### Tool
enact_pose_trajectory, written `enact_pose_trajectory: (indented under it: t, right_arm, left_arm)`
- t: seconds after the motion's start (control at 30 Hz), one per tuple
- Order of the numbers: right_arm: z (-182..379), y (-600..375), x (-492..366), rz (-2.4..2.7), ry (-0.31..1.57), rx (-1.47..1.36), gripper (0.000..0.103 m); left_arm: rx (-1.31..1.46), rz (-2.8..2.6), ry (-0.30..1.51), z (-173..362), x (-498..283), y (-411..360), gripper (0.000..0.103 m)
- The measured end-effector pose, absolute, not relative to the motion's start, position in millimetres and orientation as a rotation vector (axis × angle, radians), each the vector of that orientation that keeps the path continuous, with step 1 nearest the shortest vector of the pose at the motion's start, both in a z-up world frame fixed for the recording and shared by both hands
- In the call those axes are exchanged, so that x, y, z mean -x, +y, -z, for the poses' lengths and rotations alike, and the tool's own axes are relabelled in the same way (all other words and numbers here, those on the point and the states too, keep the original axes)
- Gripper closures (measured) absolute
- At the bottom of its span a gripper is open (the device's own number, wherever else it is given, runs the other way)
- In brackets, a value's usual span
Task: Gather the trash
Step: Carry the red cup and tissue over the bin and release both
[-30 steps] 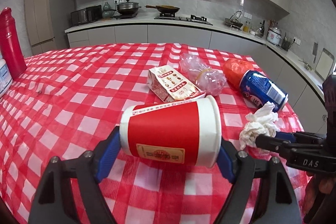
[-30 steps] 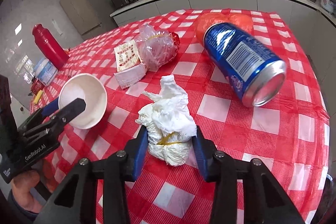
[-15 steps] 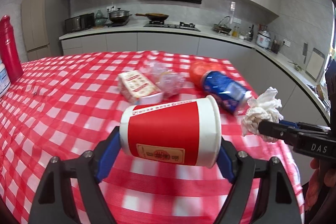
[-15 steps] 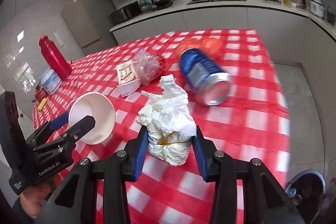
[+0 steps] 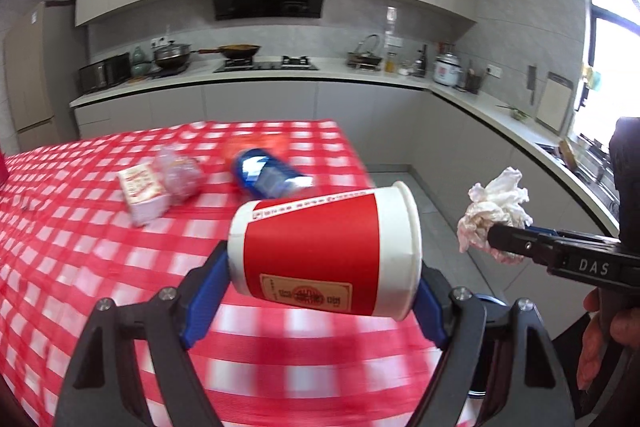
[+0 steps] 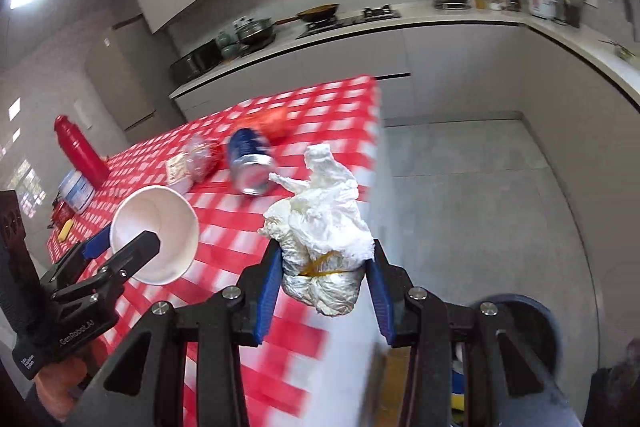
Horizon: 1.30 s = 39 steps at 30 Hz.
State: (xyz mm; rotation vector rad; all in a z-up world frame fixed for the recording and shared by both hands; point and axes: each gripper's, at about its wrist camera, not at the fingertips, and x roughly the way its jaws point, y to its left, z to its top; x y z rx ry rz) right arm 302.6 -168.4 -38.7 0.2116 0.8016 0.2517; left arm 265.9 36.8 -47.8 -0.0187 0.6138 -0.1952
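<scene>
**Cup and tissue wad held off the checked counter**

The counter [image 5: 100, 267], covered in a red-and-white checked cloth, filled the lower left of both views, and grey floor [image 6: 480, 187] showed beyond its right edge. A dark round bin [image 6: 532, 323] sat on the floor at the lower right of the right wrist view, partly hidden behind the right gripper's frame.

The left gripper [image 5: 324, 287] had its blue fingers [image 5: 204, 299] clamped on a red paper cup [image 5: 324, 251] lying on its side, one finger at the base and one at the rim, the cup clear of the cloth. The right gripper [image 6: 324, 287] had its fingers [image 6: 268, 291] pressed against a crumpled white tissue wad [image 6: 320, 247], which stood up between them above the counter's edge.

On the cloth farther back lay a blue can [image 5: 268, 175] on its side, an orange bag [image 6: 272, 119] just behind it, a clear plastic wrapper [image 5: 180, 175] and, touching that, a small printed carton [image 5: 144, 191]. A red bottle [image 6: 80, 151] stood upright near the far left edge, well apart from the trash.
</scene>
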Motion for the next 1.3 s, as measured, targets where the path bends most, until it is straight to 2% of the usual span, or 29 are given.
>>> enact_pose_trajectory:
  t: [0.27,0.53,0.6,0.63,0.67,0.83,1.3]
  right_arm:
    - [51,-270,-265,-0.145,0.829,-0.236,0.060]
    - [105,-350,-243,-0.105,0.934,-0.294,0.059]
    - [130,-353,-248,-0.128,1.011,-0.297,0.052]
    - [145,-354,-252,-0.103,1.049,-0.277,0.044]
    - [153,-357,-251,-0.079,1.049,-0.268,0.030]
    - [172,-386,-242,-0.041,1.019,-0.327,0.029]
    - [180,-437,-227,-0.005,1.002,-0.343,0.029]
  left_arm:
    - [0.009,0.306,0.624,55,-256,-56,0.021]
    - [-0.005,0.375,0.670,82,-246,-135,0.021]
    - [-0.011,0.368,0.678,89,-244,-145,0.021]
    - [-0.012,0.364,0.686,92,-244,-148,0.021]
    - [-0.013,0.357,0.695,96,-244,-151,0.021]
    - [-0.013,0.313,0.724,116,-241,-160,0.021]
    - [-0.023,0.284,0.829,194,-226,-235,0.020]
